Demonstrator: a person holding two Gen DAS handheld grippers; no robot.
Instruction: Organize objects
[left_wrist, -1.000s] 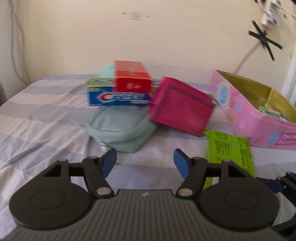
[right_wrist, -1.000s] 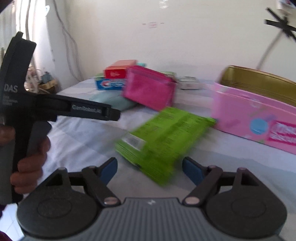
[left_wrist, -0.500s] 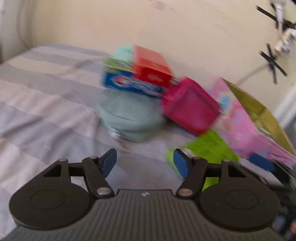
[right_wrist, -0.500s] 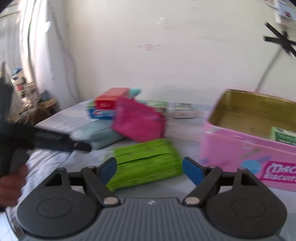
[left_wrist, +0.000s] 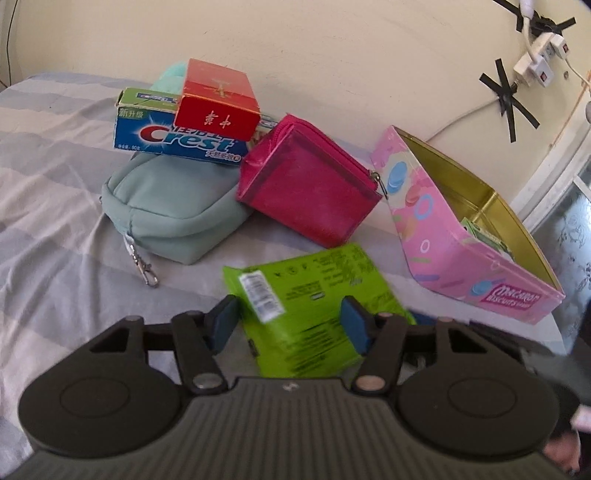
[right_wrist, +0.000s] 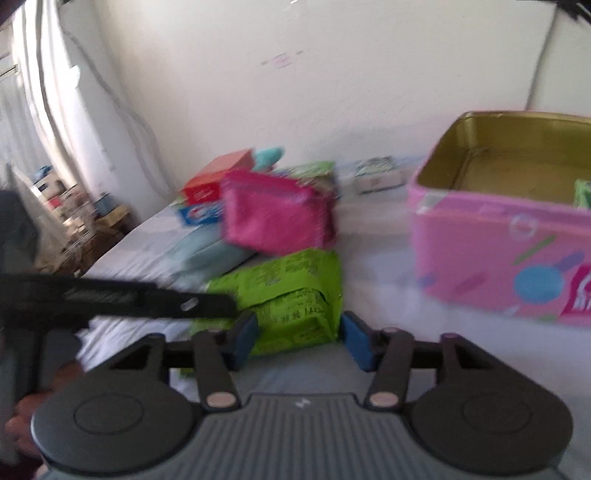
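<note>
Bare striped bedsheet (left_wrist: 55, 236) lies open on the left and near side. Ahead, the teal pouch (left_wrist: 166, 206), Crest box (left_wrist: 177, 138), red carton (left_wrist: 218, 99) and magenta wallet (left_wrist: 310, 188) crowd the far middle against the wall. The pink biscuit tin (left_wrist: 454, 251) walls off the right; a green packet (left_wrist: 314, 295) fills the near centre.

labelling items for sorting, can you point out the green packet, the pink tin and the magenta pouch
green packet (left_wrist: 314, 295): left wrist view, on its printed back face.
pink tin (right_wrist: 491, 254): right wrist view, on its outer pink wall.
magenta pouch (left_wrist: 310, 188): left wrist view, on its front panel.
</note>
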